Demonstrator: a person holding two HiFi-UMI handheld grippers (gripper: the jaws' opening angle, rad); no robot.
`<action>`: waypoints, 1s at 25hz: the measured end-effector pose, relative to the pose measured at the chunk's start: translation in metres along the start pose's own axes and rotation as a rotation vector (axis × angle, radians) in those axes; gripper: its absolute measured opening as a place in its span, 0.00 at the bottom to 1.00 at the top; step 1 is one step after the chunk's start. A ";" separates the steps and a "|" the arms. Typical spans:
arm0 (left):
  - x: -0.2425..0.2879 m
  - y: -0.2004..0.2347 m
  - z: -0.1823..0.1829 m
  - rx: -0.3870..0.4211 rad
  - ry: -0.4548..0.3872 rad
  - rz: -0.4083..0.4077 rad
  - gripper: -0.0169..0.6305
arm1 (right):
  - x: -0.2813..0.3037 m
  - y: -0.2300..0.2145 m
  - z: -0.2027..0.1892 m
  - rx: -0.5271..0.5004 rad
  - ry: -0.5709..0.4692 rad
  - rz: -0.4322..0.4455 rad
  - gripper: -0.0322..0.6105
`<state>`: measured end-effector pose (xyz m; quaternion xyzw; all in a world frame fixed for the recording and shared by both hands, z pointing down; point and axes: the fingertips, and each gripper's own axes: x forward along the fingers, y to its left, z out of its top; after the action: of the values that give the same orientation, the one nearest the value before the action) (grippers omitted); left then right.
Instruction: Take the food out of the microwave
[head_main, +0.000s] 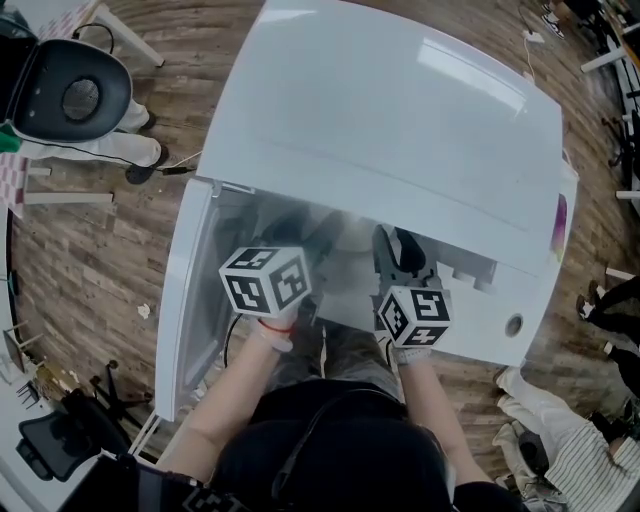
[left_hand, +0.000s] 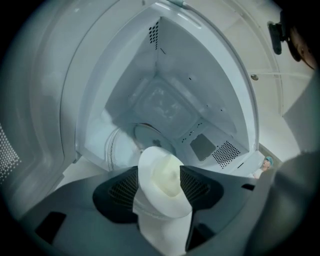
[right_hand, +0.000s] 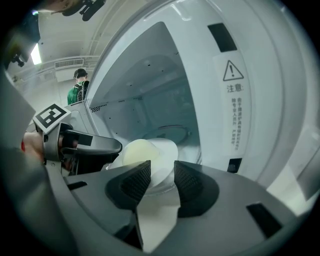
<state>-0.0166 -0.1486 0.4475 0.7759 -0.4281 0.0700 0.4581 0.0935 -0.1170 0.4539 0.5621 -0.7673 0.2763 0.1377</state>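
Reaching in, head view: microwave (head_main: 400, 130) with door (head_main: 185, 300) swung wide at left; both grippers enter the cavity; contents unclear from above.
Left gripper view: left gripper (left_hand: 159, 172) rolled askew, fingers spread; plate (left_hand: 163, 207) carrying pale food (left_hand: 167, 177) fills the gap, inside the cavity near the opening, turntable (left_hand: 152, 132) behind.
Right gripper view: right gripper (right_hand: 162, 170) fingers spread, no pinch; plate's near rim shows in the gap.
Step in hand: judged as setting the grasp. Level the left roll, bite opposite rims together, lift little, withdraw flat.
One-view details: right gripper view shows a left finger (right_hand: 97, 145) over the plate's left rim; head view alone shows the door clear of the exit.
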 end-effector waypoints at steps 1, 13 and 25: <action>0.000 0.001 0.000 0.002 0.002 0.002 0.43 | 0.000 0.001 0.000 0.000 -0.001 0.001 0.27; -0.007 0.002 -0.004 0.012 -0.009 0.000 0.40 | -0.002 -0.002 0.001 0.047 -0.007 0.006 0.27; -0.026 0.005 -0.016 -0.040 -0.036 0.006 0.40 | -0.012 0.008 -0.006 0.079 -0.006 0.039 0.27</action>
<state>-0.0315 -0.1216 0.4468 0.7664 -0.4396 0.0488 0.4658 0.0895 -0.1022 0.4498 0.5528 -0.7670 0.3073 0.1075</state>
